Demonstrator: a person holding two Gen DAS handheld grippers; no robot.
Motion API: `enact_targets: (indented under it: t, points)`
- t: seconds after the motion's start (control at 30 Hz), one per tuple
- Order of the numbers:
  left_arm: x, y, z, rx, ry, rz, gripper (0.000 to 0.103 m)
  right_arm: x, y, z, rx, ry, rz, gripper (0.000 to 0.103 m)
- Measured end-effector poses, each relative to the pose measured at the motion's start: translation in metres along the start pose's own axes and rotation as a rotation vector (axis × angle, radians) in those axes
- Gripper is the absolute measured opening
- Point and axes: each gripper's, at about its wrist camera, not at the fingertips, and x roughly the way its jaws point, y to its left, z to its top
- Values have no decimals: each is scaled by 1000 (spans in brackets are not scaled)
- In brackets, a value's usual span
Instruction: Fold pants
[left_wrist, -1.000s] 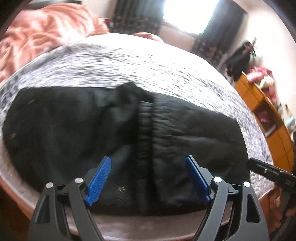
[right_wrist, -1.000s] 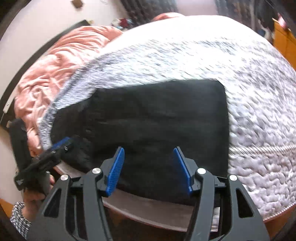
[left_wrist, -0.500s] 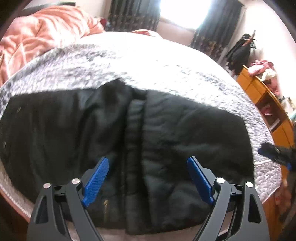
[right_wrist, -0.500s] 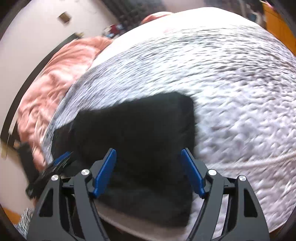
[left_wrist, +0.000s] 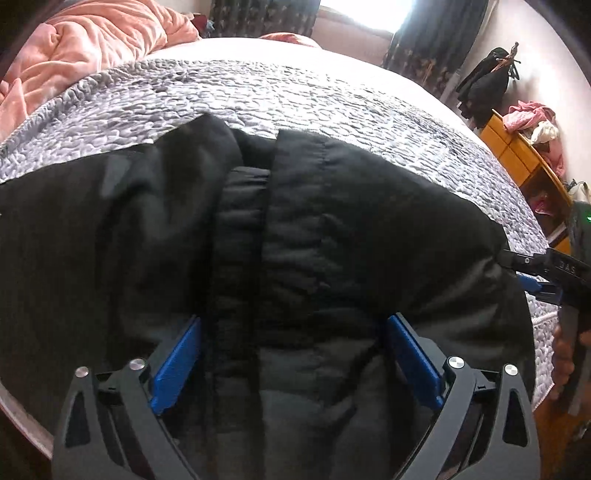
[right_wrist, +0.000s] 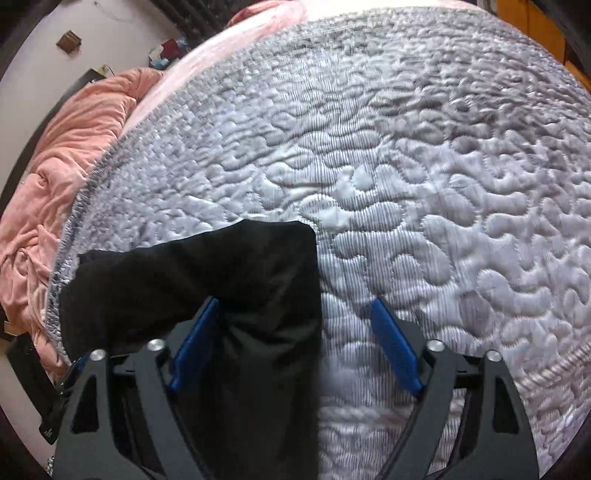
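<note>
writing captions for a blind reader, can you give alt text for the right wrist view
Black pants lie on a grey quilted bedspread, with their square end reaching between the open blue-padded fingers of the right gripper, which grips nothing. A rumpled pink blanket is piled along the left side of the bed.

A home bedroom: a bed under a grey quilted bedspread (left_wrist: 332, 92), a crumpled pink duvet (left_wrist: 92, 37), dark patterned curtains (left_wrist: 258, 14), an orange wooden cupboard (left_wrist: 524, 166).
</note>
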Motion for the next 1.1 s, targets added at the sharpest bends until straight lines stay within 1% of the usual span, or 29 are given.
enact_targets:
  t: [0.03,0.1,0.2,0.27,0.3,0.33,0.37,0.4,0.43,0.5,0.53,0.6,0.7,0.77,0.8,0.83,0.87,0.9,0.93,1.0,1.03,1.1]
  points:
    - [-7,2,-2,-4,-4,-1,96,-9,1,-5,4,-20,5,71]
    - [-22,3,-8,-12,-27,-25,96,-30,5,-23,-13,-65,10,71]
    - [-36,2,-17,-9,-54,-39,96,-50,24,-46,-63,-99,28,71]
    - [-43,-1,-26,3,-72,-43,96,-59,34,-69,-79,-105,90,71]
    - [-45,-4,-31,16,-74,-38,96,-62,37,-79,-78,-102,108,71]
    - [-43,-6,-31,26,-68,-35,96,-59,39,-91,-73,-89,107,71]
    - [-40,-8,-34,34,-56,-27,96,-54,41,-94,-72,-75,92,71]
    - [-35,-8,-35,38,-37,-13,96,-47,42,-99,-74,-59,69,72]
    - [-26,-7,-37,39,-8,1,98,-36,41,-103,-76,-38,27,72]
    - [-17,-3,-42,28,14,-11,98,-22,39,-106,-82,-9,-47,76]
    - [-17,0,-42,14,19,-24,98,-21,37,-106,-72,-5,-49,76]
    - [-26,2,-41,5,15,-22,96,-32,38,-108,-56,-20,-33,73]
    - [-50,8,-44,12,-40,-30,96,-56,52,-111,-87,-86,-25,73]
    - [-57,9,-49,14,-53,-25,96,-64,60,-114,-102,-110,10,73]
    - [-58,10,-52,12,-54,-28,96,-65,63,-116,-103,-105,43,74]
    - [-58,12,-56,12,-49,-27,96,-62,69,-117,-107,-78,92,76]
    - [-55,13,-59,15,-38,-19,96,-59,71,-118,-116,-68,100,76]
    - [-50,15,-61,16,-22,-11,96,-55,75,-120,-131,-59,84,76]
    - [-45,19,-63,20,-10,1,98,-46,77,-121,-144,-42,48,76]
    - [-38,22,-64,42,-1,18,100,-27,74,-122,-131,7,33,76]
    - [-36,22,-64,46,8,13,100,-18,70,-122,-110,36,32,76]
    - [-42,23,-64,39,4,-5,98,-18,73,-127,-117,40,22,76]
